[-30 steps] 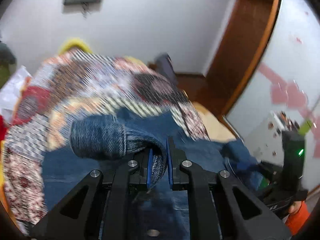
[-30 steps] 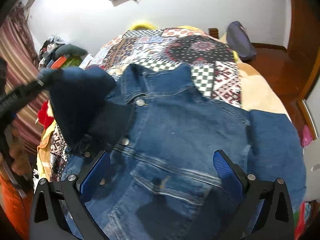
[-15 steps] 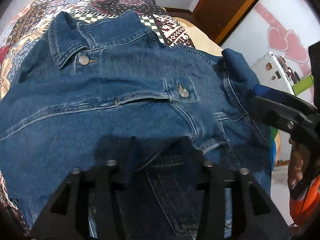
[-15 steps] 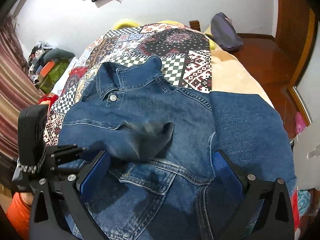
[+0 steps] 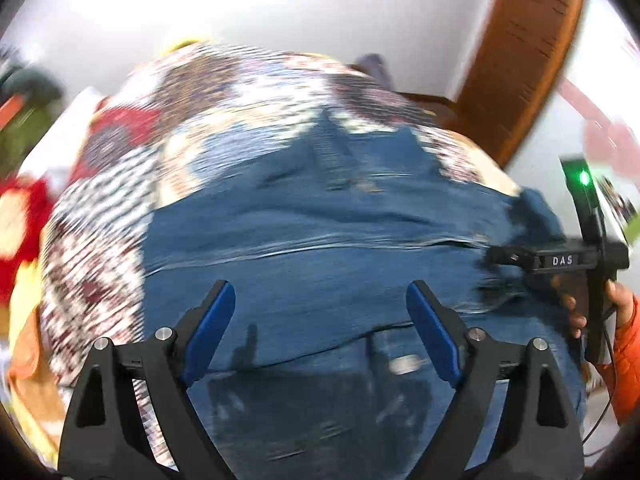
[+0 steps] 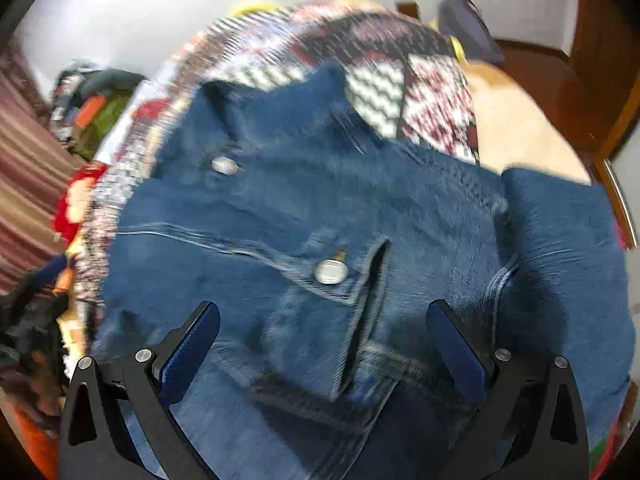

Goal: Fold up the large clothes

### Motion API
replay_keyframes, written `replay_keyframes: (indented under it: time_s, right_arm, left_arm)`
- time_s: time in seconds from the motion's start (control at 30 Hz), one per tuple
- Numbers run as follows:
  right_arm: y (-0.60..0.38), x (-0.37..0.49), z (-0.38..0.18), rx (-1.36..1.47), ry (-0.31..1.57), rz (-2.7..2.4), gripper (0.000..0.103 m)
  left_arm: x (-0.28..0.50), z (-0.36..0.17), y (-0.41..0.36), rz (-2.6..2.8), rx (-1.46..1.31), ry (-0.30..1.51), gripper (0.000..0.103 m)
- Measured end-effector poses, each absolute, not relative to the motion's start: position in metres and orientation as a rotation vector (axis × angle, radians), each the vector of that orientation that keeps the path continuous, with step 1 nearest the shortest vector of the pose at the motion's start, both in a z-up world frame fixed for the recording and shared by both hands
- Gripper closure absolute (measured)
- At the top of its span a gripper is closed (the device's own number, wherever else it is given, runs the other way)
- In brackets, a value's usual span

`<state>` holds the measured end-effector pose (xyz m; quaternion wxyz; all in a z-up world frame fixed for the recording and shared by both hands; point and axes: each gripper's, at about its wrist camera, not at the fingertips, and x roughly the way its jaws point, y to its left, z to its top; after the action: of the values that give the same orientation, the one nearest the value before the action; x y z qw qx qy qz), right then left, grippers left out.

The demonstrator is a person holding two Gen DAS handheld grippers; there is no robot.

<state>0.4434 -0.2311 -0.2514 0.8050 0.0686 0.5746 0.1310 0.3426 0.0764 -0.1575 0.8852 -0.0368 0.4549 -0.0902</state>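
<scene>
Left gripper (image 5: pixel 320 320), which a second ago pinched a denim sleeve, has just been opening and now stands wide with nothing between its blue pads, over the denim jacket (image 5: pixel 320 248). Right gripper (image 6: pixel 324 340) is wide as before, empty above the chest pocket (image 6: pixel 336 280). That sleeve is released and the jacket lies front-up on the patterned bedspread (image 6: pixel 420 92).
</scene>
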Motion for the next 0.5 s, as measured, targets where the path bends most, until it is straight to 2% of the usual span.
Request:
replay_keyframes:
  time_s: [0.13,0.2,0.23,0.3,0.37,0.5]
  right_arm:
    - [-0.223,0.445,-0.264,0.113,1.237,0.275,0.009]
    - [-0.215,0.446,-0.263,0.117,1.234,0.327,0.023]
    - [-0.211,0.448,-0.266,0.145,1.261,0.362,0.036]
    - [-0.208,0.451,-0.270,0.148,1.275,0.346,0.043]
    - [-0.204,0.453,-0.268,0.123,1.264,0.329,0.062]
    - [-0.201,0.450,-0.247,0.090,1.205,0.329,0.075]
  left_arm:
    - [0.334,-0.180,0.140,-0.059,-0.151,0.984,0.015]
    - [0.332,-0.196,0.162,-0.005,-0.169,1.017,0.015]
    - [0.330,-0.204,0.172,0.014,-0.189,1.036,0.015]
    - [0.328,-0.219,0.186,0.036,-0.239,1.071,0.015]
    - [0.326,-0.229,0.194,0.049,-0.277,1.091,0.015]
    - [0.327,-0.230,0.188,0.020,-0.276,1.091,0.015]
